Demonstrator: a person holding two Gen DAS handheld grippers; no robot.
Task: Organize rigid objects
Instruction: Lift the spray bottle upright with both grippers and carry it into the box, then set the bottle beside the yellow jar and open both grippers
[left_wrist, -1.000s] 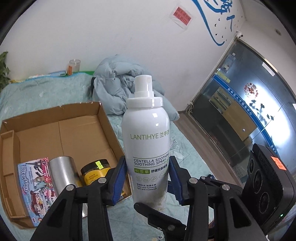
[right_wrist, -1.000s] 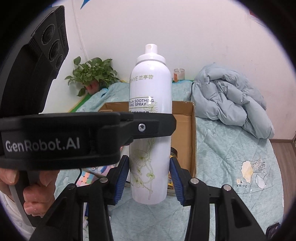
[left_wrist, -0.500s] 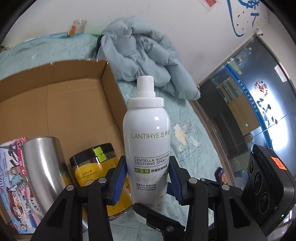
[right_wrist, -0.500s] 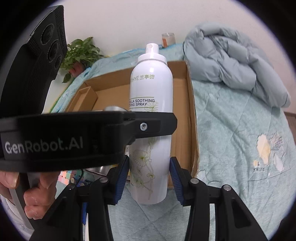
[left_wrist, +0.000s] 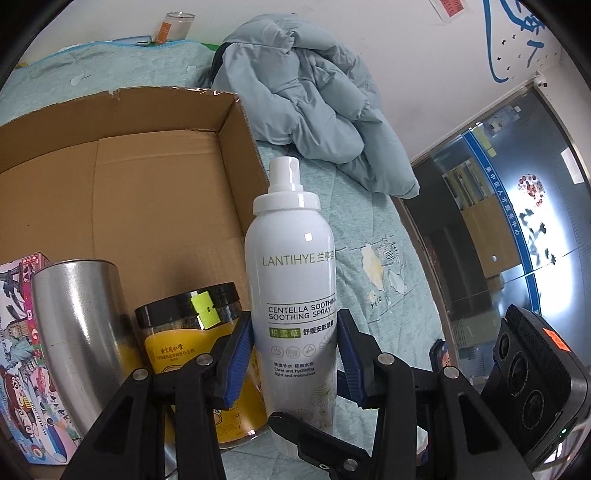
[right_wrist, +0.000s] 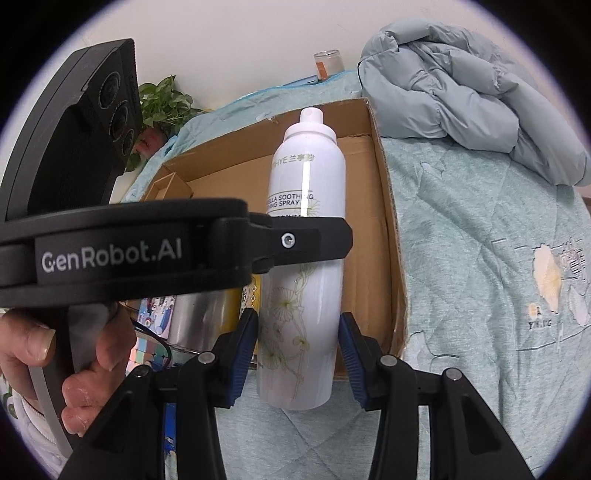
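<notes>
Both grippers, left gripper (left_wrist: 293, 354) and right gripper (right_wrist: 297, 350), clamp the spray bottle (left_wrist: 293, 280) at the cardboard box (left_wrist: 155, 173); tumbler (left_wrist: 75, 325) and jar (left_wrist: 195, 332) are stowed, bottle unplaced

We see a bed covered with a pale teal quilted bedspread (left_wrist: 373, 236), stitched in diamonds and printed with a small map-like motif (right_wrist: 550, 277). A crumpled grey-blue puffer jacket (left_wrist: 314, 99) lies toward the bed's far edge, close to the white wall (left_wrist: 295, 22). Along that far edge a glass candle jar (left_wrist: 173, 31) stands against the wall, and a leafy green potted plant (right_wrist: 162, 103) sits at the far left corner. Blue painted strokes (left_wrist: 517, 40) and a red-and-white notice (left_wrist: 450, 7) mark the wall. Past the bed's right edge, a dark glass door (left_wrist: 498, 221) with a blue band reflects bright light.
</notes>
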